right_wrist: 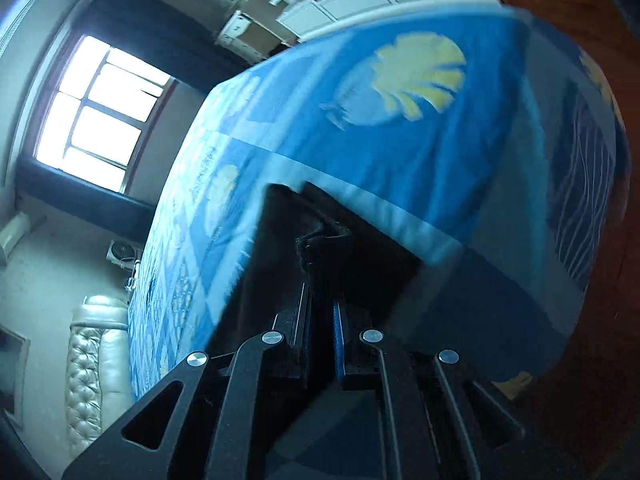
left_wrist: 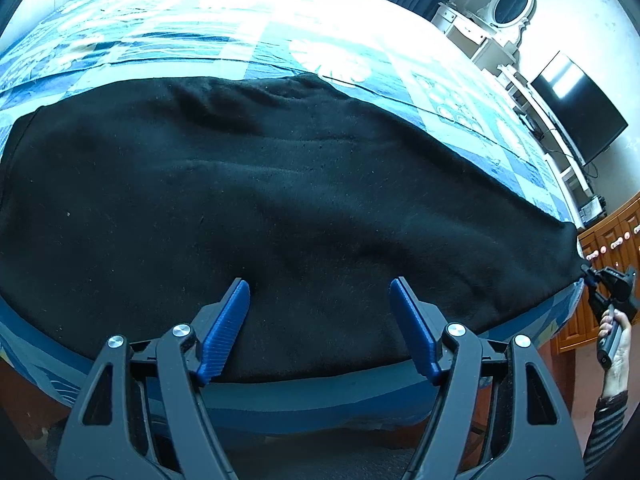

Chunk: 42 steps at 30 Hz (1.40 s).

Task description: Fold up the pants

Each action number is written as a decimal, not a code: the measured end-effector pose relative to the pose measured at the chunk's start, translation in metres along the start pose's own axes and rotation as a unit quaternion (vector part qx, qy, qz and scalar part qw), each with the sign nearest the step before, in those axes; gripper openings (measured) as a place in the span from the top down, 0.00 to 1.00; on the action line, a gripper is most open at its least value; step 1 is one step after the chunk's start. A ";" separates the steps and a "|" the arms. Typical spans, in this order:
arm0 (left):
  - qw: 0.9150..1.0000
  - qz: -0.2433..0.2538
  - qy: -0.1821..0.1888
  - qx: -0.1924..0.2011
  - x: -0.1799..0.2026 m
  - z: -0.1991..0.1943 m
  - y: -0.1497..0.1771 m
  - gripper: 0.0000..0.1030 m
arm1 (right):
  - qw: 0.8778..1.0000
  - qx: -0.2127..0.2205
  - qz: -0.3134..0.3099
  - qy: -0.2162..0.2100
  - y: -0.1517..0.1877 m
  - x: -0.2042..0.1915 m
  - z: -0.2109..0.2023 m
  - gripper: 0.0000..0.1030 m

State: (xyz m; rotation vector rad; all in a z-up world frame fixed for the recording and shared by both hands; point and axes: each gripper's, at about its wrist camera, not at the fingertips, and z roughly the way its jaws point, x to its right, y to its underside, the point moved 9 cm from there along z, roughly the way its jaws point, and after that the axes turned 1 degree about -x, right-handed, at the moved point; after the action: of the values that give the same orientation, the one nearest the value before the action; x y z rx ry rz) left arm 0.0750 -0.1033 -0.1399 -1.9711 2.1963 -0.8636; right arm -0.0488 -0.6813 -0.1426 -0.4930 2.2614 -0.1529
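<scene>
Black pants (left_wrist: pixel 280 200) lie spread flat across the near side of the bed. My left gripper (left_wrist: pixel 320 300) is open, its blue pads just above the pants' near edge, holding nothing. My right gripper (left_wrist: pixel 588 276) shows at the far right of the left wrist view, pinching the pants' right end. In the right wrist view the right gripper (right_wrist: pixel 322 280) is shut on a bunched corner of the black pants (right_wrist: pixel 320 240), lifted slightly off the bed.
The bed (left_wrist: pixel 360 60) has a blue patterned cover (right_wrist: pixel 400 140). A white dresser with an oval mirror (left_wrist: pixel 508 4) and a dark TV (left_wrist: pixel 576 108) stand at the right. A wooden cabinet (left_wrist: pixel 612 236) is near the right gripper. A window (right_wrist: pixel 100 112) and a padded headboard (right_wrist: pixel 92 360) show in the right wrist view.
</scene>
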 end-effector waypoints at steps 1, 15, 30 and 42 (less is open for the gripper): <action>1.000 0.000 -0.002 0.000 0.000 0.000 0.000 0.30 | 1.000 -0.007 0.009 -0.011 0.002 0.003 0.004 0.91; 1.000 0.005 -0.020 -0.001 0.002 0.002 0.002 0.26 | 0.999 0.023 -0.033 -0.007 -0.011 -0.014 0.006 0.94; 1.000 0.012 -0.021 0.003 0.003 0.003 0.004 0.26 | 0.998 0.021 0.015 -0.061 -0.007 0.029 0.004 0.94; 1.000 0.020 -0.004 0.016 0.006 -0.008 0.004 0.25 | 0.997 0.004 -0.046 -0.068 -0.051 0.026 -0.028 0.41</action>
State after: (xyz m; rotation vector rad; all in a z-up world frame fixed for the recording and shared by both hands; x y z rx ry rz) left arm 0.0670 -0.1061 -0.1325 -1.9069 2.1944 -0.8782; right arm -0.0700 -0.7394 -0.1285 -0.5870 2.1054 -0.1696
